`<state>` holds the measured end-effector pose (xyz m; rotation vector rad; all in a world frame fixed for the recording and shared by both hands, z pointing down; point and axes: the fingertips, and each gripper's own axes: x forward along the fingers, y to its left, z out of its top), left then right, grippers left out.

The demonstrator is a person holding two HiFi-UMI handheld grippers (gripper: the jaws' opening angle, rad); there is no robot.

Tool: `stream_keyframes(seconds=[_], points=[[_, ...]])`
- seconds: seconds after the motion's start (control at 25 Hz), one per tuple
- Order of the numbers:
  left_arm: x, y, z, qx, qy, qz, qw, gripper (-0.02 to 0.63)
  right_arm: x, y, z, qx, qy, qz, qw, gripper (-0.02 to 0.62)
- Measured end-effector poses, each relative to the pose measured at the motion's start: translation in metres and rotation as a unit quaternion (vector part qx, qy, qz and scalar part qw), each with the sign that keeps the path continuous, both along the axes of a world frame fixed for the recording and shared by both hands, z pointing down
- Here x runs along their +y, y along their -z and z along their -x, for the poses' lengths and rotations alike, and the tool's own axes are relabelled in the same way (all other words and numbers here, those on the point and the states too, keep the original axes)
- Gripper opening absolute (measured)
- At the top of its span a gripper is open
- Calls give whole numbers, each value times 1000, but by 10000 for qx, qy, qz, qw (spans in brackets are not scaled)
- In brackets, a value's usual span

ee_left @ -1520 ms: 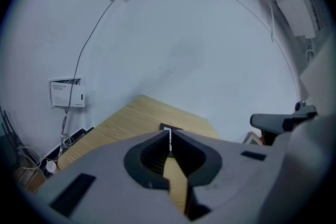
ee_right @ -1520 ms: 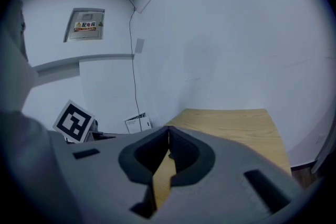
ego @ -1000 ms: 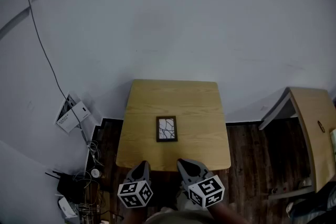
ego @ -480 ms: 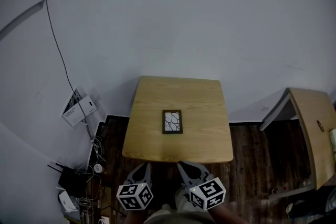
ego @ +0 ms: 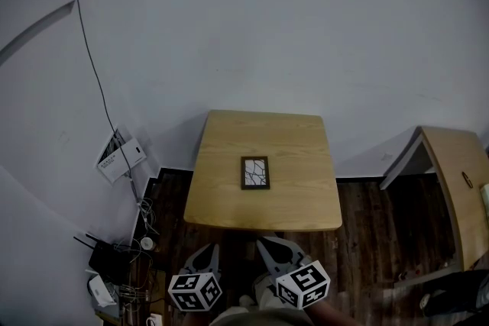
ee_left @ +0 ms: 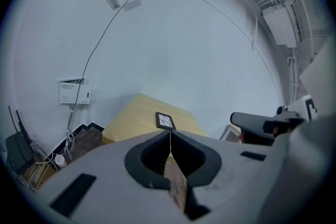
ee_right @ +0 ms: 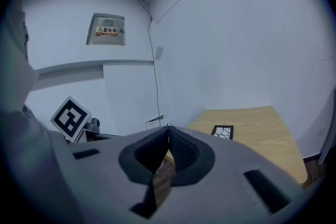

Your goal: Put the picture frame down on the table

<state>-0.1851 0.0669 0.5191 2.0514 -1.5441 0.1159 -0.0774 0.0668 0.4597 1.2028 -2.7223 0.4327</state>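
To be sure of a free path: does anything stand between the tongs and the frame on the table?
Nothing visible does. The frame lies flat, alone on the table. The left tongs and right tongs are shut and empty, short of the table's near edge; only bare tabletop lies between.

Centre of the head view: the picture frame point(ego: 255, 172) has a black border round a white panel crossed by black branching lines, set against a surface point(ego: 229, 141) of pale yellow wood with fine straight grain. Along the bottom edge, the left tool point(ego: 206, 248) and the right tool point(ego: 267, 242) are grey, each with a cube of black-and-white square markers. The floor point(ego: 382, 210) at lower right is dark brown planks, and the wall point(ego: 267, 27) above is plain bluish white, with a thin black cable point(ego: 88, 57) down its upper left.
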Motion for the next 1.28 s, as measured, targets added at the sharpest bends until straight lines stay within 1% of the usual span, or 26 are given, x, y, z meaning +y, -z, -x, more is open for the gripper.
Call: stream_keyframes(seconds=[0.24, 0.44, 0.84, 1.28], points=[[9, 1, 2, 107, -10, 12, 9999, 6, 10, 1, 3, -1, 65, -22, 10000, 0], [12, 4, -1, 120, -26, -24, 9999, 6, 15, 2, 1, 83, 117, -61, 9999, 0], [14, 9, -5, 118, -65, -59, 9999, 5, 17, 3, 7, 105, 236, -107, 9996, 0], [11, 13, -8, 207, -49, -90, 9997, 5, 16, 7, 6, 82, 274, -157, 9995, 0]])
